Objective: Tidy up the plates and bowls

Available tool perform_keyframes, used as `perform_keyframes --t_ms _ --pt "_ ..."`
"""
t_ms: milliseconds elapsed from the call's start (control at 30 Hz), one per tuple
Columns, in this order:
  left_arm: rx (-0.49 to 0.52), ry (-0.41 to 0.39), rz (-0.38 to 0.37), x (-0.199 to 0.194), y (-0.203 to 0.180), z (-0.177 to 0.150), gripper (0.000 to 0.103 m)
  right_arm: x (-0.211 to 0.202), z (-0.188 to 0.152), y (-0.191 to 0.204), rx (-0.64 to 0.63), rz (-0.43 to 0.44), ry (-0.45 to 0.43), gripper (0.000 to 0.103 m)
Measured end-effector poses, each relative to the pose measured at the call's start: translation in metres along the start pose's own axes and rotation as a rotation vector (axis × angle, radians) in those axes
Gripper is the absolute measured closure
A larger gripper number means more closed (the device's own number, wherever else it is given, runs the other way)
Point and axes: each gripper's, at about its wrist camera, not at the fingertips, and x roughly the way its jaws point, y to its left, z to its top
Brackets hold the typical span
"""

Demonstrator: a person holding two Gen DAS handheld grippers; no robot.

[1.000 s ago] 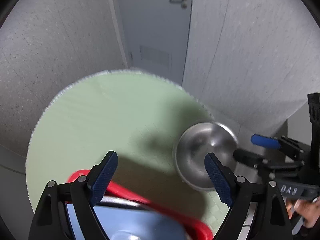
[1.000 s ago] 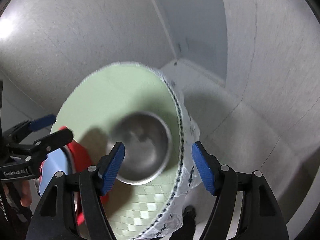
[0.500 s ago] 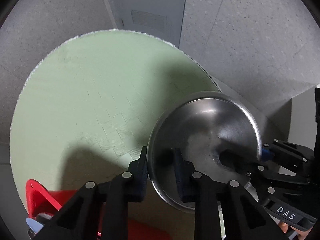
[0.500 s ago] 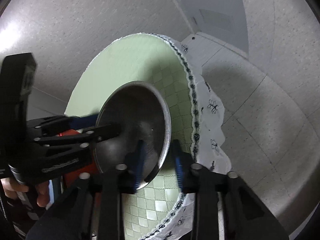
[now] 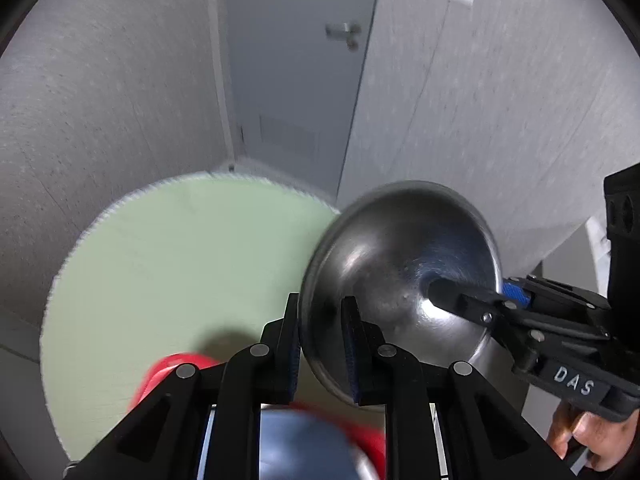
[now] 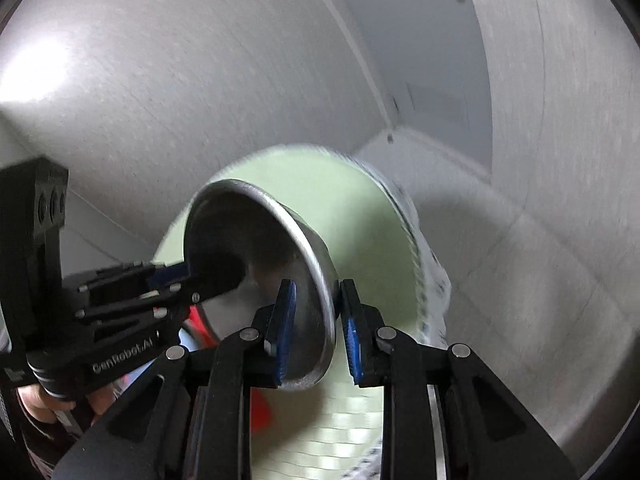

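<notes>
Steel bowl [image 5: 400, 280] is now hanging clear above the round green table [image 5: 180, 280], tilted, carried by both grippers at once. A second ago it was sitting on the cloth with both sets of jaws wide. Left gripper [image 5: 320, 344] is clamping the near rim, one pad inside, one outside; right gripper [image 6: 316, 328] is clamping the opposite rim the same way. Both jaws have just been closing, rim between them. Red-and-blue dishware [image 5: 320, 440] is sitting below the left gripper, blurred. So pickup looks done; placing or stacking the bowl is likely next. Thin rim grips, slip risk.
</notes>
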Motion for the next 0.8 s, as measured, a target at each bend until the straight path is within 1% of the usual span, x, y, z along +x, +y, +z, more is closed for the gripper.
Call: perform_keyframes --t_ms 33,67,133,167,233,333,367,400,433,533,567,600,633,733,800 --pt "-0.006 -0.029 -0.003 -0.018 0.015 -0.006 0.088 -0.007 0.001 0.017 -0.016 0.001 -0.023 0.08" --pt "-0.011 -0.041 -0.005 -0.029 0.023 -0.012 0.088 -0.013 0.0 0.037 -0.035 0.002 -0.044 0.08" --pt "-0.021 -0.072 -0.01 -0.057 0.05 -0.03 0.088 -0.018 -0.004 0.071 -0.061 0.006 -0.07 0.08" --pt "-0.026 -0.086 -0.012 -0.074 0.07 -0.045 0.088 -0.019 -0.008 0.093 -0.076 0.008 -0.081 0.08" --pt "-0.041 -0.094 -0.008 -0.092 0.093 -0.07 0.088 -0.015 -0.018 0.127 -0.093 0.016 -0.088 0.08" --pt "-0.071 -0.106 0.017 -0.13 0.145 -0.109 0.088 0.002 -0.04 0.181 -0.118 0.039 -0.07 0.08" --pt "-0.078 -0.103 0.023 -0.14 0.157 -0.118 0.088 0.012 -0.052 0.203 -0.126 0.052 -0.053 0.08" --pt "-0.095 -0.094 0.029 -0.15 0.168 -0.136 0.088 0.017 -0.058 0.212 -0.127 0.06 -0.043 0.08" --pt "-0.108 -0.088 0.032 -0.158 0.179 -0.147 0.088 0.03 -0.071 0.229 -0.127 0.075 -0.02 0.08" --pt "-0.151 -0.061 0.043 -0.172 0.215 -0.182 0.088 0.056 -0.095 0.26 -0.135 0.096 0.033 0.08" --pt "-0.162 -0.052 0.047 -0.181 0.224 -0.192 0.088 0.066 -0.105 0.272 -0.144 0.093 0.056 0.08" --pt "-0.171 -0.043 0.049 -0.179 0.231 -0.2 0.088 0.071 -0.11 0.28 -0.15 0.09 0.069 0.08" --pt "-0.182 -0.034 0.046 -0.189 0.239 -0.211 0.088 0.079 -0.118 0.288 -0.158 0.085 0.087 0.08" --pt "-0.204 0.01 0.041 -0.183 0.257 -0.23 0.088 0.103 -0.137 0.306 -0.173 0.055 0.142 0.08" --pt "-0.209 0.041 0.042 -0.187 0.272 -0.233 0.088 0.115 -0.146 0.313 -0.179 0.037 0.172 0.08"
